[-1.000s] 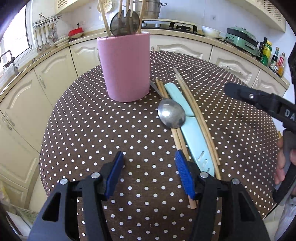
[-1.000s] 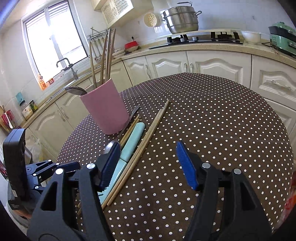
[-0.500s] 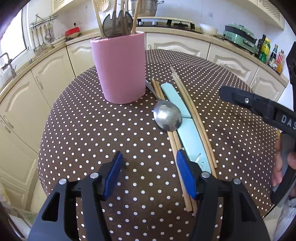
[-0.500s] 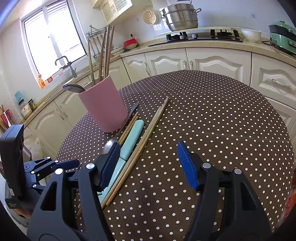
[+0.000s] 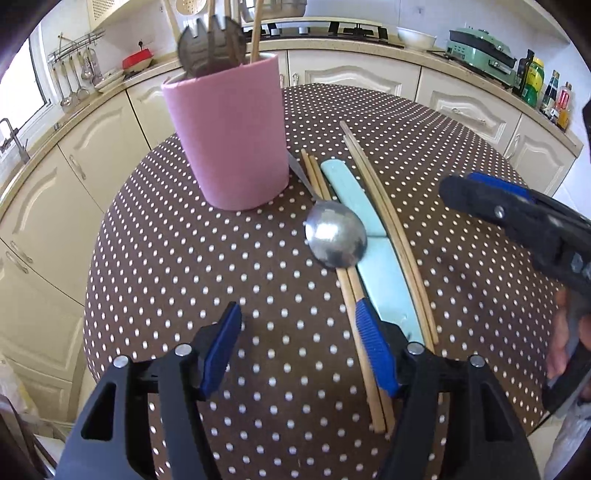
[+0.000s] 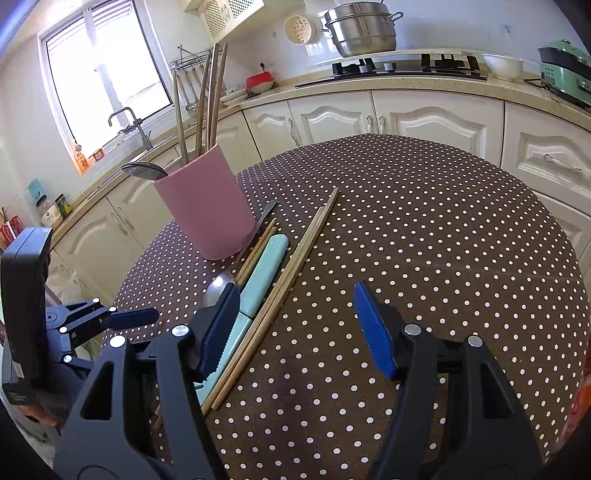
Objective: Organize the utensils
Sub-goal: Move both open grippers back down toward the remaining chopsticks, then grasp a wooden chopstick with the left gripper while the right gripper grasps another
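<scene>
Left gripper [image 5: 297,349], jaws just widened and empty, sits nearest the spoon [image 5: 335,239], which lies ahead-right, handle running away toward the pink holder [image 5: 229,129]; right gripper [image 6: 295,326] also spread, empty.

A steel steamer pot [image 6: 360,31] sits on the stove [image 6: 406,66].

We see two wrist cams, both angled down over table [image 5: 155,258] near edge; left cam closer to pink holder [image 5: 229,133]; both share holder, utensil row, stove-side counter [image 6: 406,83].
</scene>
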A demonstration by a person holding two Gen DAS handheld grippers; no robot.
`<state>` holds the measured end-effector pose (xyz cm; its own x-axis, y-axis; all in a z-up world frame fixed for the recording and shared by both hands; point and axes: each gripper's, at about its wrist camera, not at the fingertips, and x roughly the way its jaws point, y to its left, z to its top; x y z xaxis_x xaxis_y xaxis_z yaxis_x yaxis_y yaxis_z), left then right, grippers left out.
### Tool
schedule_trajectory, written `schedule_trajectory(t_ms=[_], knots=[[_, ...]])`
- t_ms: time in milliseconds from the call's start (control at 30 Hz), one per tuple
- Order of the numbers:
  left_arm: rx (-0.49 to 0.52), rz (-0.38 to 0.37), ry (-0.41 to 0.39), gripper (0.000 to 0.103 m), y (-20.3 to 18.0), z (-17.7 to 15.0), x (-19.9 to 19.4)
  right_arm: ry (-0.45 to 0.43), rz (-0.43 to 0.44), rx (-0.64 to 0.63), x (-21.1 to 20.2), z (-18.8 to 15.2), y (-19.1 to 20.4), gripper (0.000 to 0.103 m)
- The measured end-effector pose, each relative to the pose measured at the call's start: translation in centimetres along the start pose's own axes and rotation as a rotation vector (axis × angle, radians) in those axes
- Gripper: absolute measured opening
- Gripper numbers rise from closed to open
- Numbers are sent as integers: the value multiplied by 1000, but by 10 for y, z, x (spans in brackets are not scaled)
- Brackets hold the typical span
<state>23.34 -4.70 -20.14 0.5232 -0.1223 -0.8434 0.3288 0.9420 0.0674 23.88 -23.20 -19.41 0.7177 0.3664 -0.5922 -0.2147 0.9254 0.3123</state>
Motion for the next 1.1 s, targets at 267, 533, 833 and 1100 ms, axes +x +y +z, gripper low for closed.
schedule_trajectory(t_ms=[267, 533, 833, 1100], knots=[[-11, -13, 21, 64, 2, 1, 5, 16, -6, 3, 3, 0, -3, 65], [-60, -18, -17, 30, 4, 18, 15, 67, -62, -10, 18, 7, -1, 65], [-198, -45, -97, 6, 14, -5, 5, 172, -157, -50, 54, 23, 4, 65], [-315, -100, -90, 7, 26, -37, -15, 230, -221, -79, 70, 25, 5, 65]])
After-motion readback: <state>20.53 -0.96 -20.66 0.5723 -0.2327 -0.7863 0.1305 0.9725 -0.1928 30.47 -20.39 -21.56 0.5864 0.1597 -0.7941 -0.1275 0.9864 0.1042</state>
